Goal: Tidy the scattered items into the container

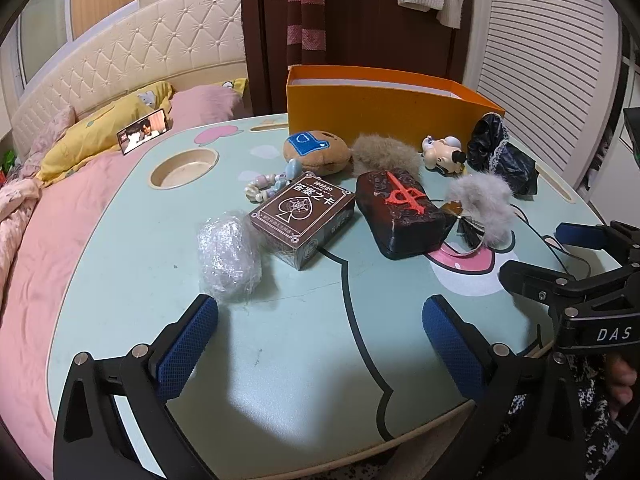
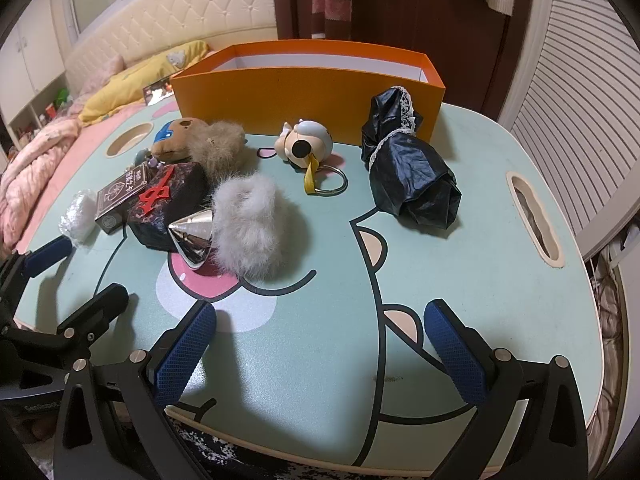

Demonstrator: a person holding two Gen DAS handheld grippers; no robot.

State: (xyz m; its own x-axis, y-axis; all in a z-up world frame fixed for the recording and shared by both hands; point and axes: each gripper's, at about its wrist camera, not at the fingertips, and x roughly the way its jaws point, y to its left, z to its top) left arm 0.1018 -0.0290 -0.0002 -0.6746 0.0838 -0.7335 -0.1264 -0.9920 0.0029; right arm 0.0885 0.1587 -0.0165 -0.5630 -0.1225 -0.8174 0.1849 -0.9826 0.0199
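An orange box (image 1: 384,102) (image 2: 308,92) stands open at the far side of the pale green table (image 1: 300,360) (image 2: 460,280). In front of it lie a brown card box (image 1: 304,220), a dark block with a red character (image 1: 404,212) (image 2: 168,200), a bubble-wrapped bundle (image 1: 228,260), a brown plush (image 1: 316,152), grey fur pieces (image 2: 252,224), a dog figure keyring (image 2: 304,148) and a black lace-trimmed bag (image 2: 408,168). My left gripper (image 1: 320,316) is open and empty, near the bundle. My right gripper (image 2: 320,320) is open and empty at the table's near edge.
A round cup recess (image 1: 184,168) and a slot handle (image 2: 536,220) are cut into the table. A bed with pink covers (image 1: 52,240) lies to the left, with a phone (image 1: 144,130) propped on it. A dark door stands behind the box.
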